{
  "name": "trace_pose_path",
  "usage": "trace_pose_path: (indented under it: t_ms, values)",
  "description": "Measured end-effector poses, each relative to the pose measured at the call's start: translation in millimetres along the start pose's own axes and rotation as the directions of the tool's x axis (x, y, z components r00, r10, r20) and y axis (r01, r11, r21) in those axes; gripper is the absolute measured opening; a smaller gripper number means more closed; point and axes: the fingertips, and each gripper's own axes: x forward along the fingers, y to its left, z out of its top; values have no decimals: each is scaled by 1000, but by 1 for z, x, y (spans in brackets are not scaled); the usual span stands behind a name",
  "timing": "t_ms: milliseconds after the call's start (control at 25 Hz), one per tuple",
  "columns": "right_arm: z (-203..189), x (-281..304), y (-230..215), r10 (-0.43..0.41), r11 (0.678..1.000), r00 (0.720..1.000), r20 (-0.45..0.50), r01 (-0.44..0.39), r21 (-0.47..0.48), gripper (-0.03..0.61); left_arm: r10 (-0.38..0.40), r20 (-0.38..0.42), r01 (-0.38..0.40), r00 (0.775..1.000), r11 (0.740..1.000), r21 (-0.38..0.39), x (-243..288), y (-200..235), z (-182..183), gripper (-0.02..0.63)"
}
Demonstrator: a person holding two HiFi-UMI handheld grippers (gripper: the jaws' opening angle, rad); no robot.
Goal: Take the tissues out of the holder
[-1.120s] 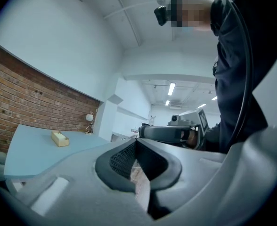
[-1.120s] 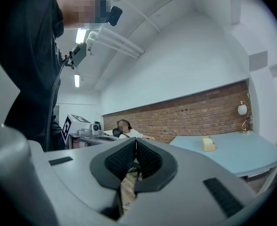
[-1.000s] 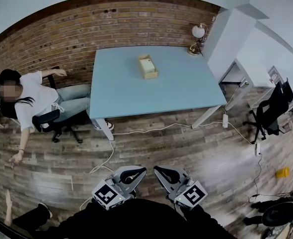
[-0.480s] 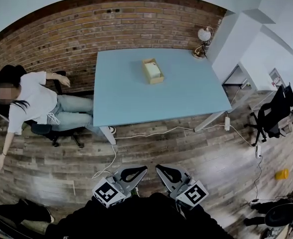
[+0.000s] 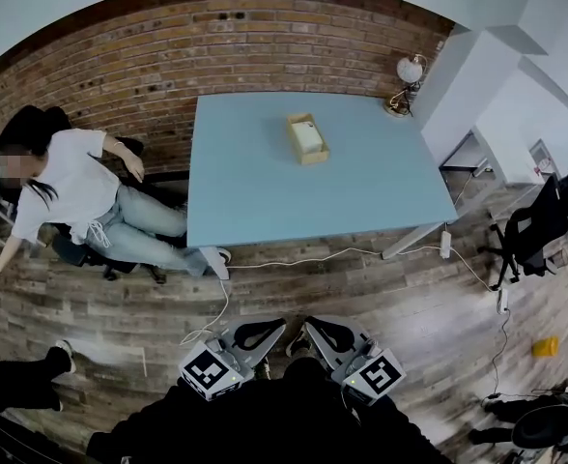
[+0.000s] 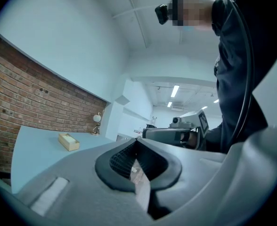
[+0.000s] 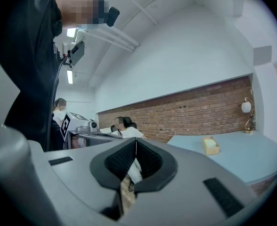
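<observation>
A wooden tissue holder (image 5: 308, 138) with white tissues in it sits on the light blue table (image 5: 265, 191), toward the far middle. It also shows small in the left gripper view as the holder (image 6: 69, 141) and in the right gripper view as the holder (image 7: 210, 145). Both grippers hang low near my body, far from the table. My left gripper (image 5: 272, 326) is shut with nothing in it, its jaw tips meeting (image 6: 136, 141). My right gripper (image 5: 304, 325) is shut and empty too (image 7: 135, 141).
A person in a white shirt (image 5: 67, 187) sits on a chair left of the table. A lamp (image 5: 407, 77) stands at the table's far right corner. Cables (image 5: 361, 251) run over the wooden floor between me and the table. A black office chair (image 5: 535, 230) stands at right.
The view has drifted, so table and holder sit a little further right. The seated person has lowered an arm and shifted their legs. Both grippers stay shut near my body.
</observation>
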Motion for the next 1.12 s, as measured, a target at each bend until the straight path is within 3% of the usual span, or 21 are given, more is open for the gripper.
trace_pose_path:
  t_ms: [160, 760, 1120]
  values:
    - [-8, 6, -14, 9, 1000, 999, -44, -9, 2, 5, 17, 0, -17, 1000, 1000, 6, 8, 12, 1, -6]
    - [10, 35, -117, 61, 998, 998, -35, -62, -22, 5, 71, 1, -71, 997, 996, 48, 82, 74, 23, -6]
    - [18, 39, -178, 106, 994, 994, -37, -107, -20, 5, 126, 7, -126, 992, 992, 28, 135, 101, 33, -6]
